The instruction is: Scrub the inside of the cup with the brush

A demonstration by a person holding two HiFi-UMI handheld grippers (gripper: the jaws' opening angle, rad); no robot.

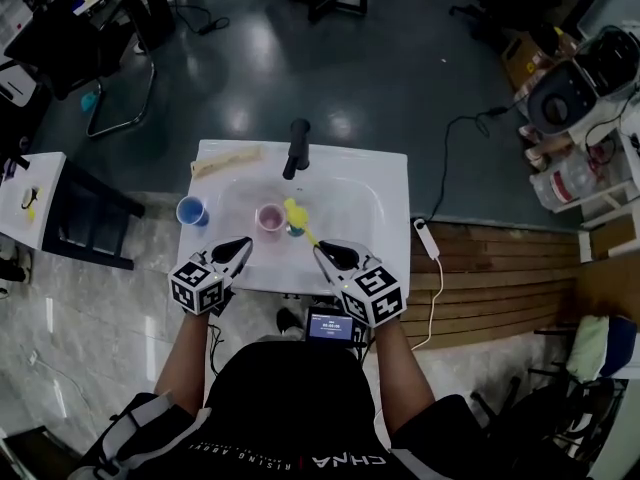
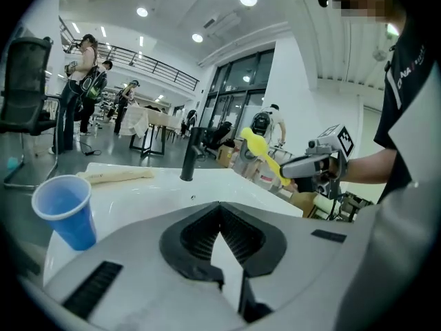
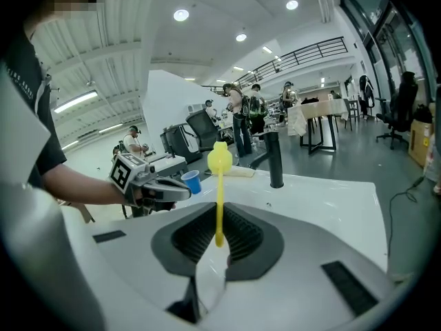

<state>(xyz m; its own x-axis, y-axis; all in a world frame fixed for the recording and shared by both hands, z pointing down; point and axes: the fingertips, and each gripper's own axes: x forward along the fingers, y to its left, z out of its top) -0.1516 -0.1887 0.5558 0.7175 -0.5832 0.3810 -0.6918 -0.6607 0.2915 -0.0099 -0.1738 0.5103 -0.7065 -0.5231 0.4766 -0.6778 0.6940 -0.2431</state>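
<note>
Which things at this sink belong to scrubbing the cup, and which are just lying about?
For the job: yellow brush, clamped in the right gripper; pink cup in the basin, probably the one meant.
Lying about: blue cup on the rim; beige item by the black faucet.

Pink plastic cup (image 1: 270, 217) sitting in the white sink basin (image 1: 350, 198), yellow long-handled brush (image 1: 297, 218) slanting just right of it from the right claw (image 1: 322, 252), black tap (image 1: 296, 148) standing behind, blue plastic cup (image 1: 192, 211) standing on the left rim
</note>
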